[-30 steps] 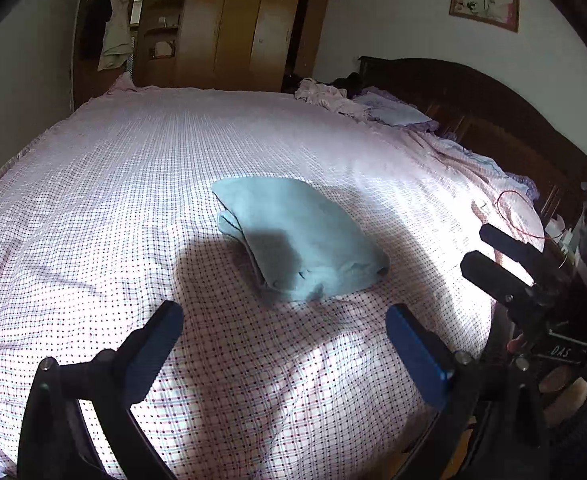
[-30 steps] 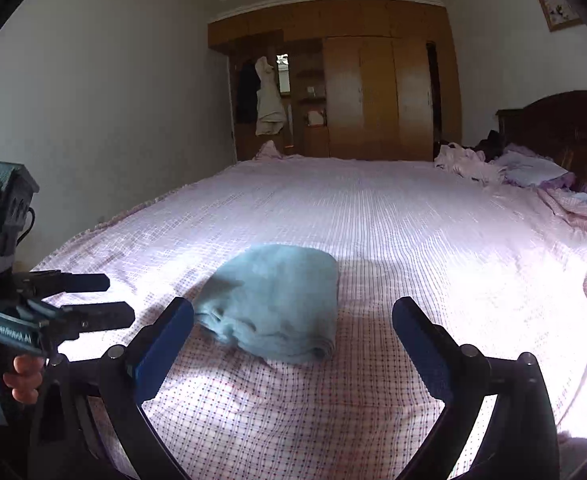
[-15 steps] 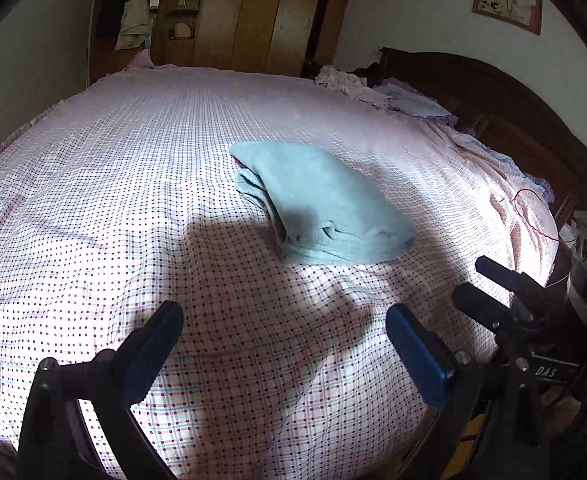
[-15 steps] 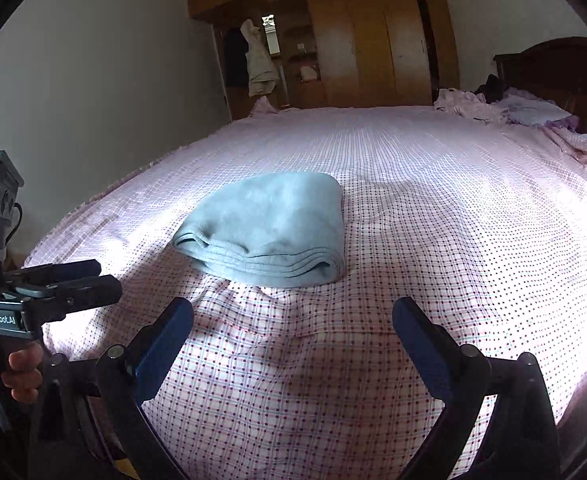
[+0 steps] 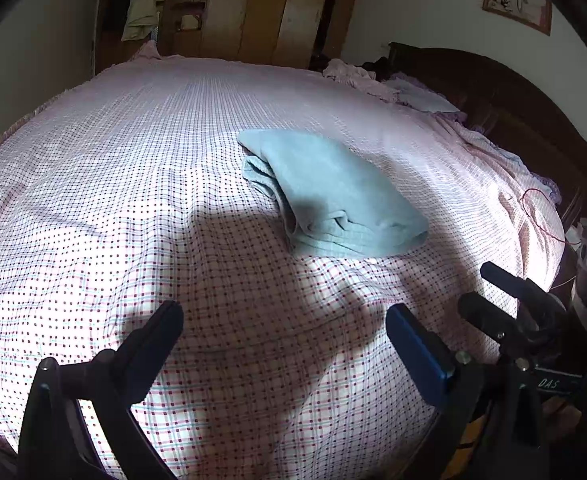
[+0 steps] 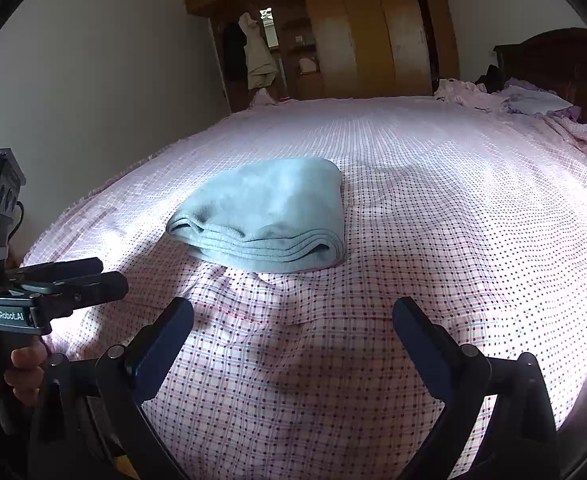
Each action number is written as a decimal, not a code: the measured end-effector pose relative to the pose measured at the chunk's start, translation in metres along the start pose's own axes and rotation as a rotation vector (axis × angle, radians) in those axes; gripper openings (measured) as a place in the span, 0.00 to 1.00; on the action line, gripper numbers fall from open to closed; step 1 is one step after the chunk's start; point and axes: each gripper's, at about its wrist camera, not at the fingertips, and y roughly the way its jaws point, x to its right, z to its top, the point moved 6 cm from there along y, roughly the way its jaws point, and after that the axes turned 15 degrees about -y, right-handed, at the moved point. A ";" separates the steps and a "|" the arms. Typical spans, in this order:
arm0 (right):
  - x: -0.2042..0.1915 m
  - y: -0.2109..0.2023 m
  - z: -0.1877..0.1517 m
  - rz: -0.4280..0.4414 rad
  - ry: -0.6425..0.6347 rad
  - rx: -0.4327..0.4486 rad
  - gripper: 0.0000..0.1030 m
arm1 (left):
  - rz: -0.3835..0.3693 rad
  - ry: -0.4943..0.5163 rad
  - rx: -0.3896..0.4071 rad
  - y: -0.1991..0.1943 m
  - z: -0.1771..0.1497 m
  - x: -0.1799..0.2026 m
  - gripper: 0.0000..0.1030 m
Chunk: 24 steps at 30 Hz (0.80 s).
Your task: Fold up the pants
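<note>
The light blue pants (image 5: 333,196) lie folded in a compact bundle on the pink checked bedsheet (image 5: 133,200), near the bed's front edge. They also show in the right wrist view (image 6: 269,220), with the layered fold edges facing me. My left gripper (image 5: 283,332) is open and empty, held over the sheet short of the bundle. My right gripper (image 6: 293,320) is open and empty, also short of the bundle. Each gripper shows in the other's view: the right one (image 5: 505,300) at the right, the left one (image 6: 73,280) at the left.
A dark wooden headboard (image 5: 513,112) with pillows and crumpled pink bedding (image 5: 357,76) stands at the right. A wooden wardrobe (image 6: 373,32) with a hanging garment (image 6: 257,56) is behind the bed. A grey wall (image 6: 93,80) runs along the left.
Both grippers have drawn back from the folded pants and tilted down toward the bed's front edge. Both stay open. The pants have not moved.
</note>
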 end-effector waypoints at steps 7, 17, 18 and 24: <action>0.000 0.001 -0.002 0.004 0.003 -0.004 0.93 | 0.000 0.003 -0.006 0.001 0.000 0.001 1.00; 0.001 -0.002 -0.002 0.009 0.009 0.006 0.93 | -0.008 -0.005 -0.016 0.002 -0.001 0.002 1.00; 0.001 -0.001 -0.003 0.009 0.010 0.004 0.93 | -0.009 -0.005 -0.016 0.002 0.000 0.002 1.00; 0.004 -0.004 -0.001 0.013 0.025 0.016 0.93 | -0.010 0.000 -0.019 0.002 -0.001 0.004 1.00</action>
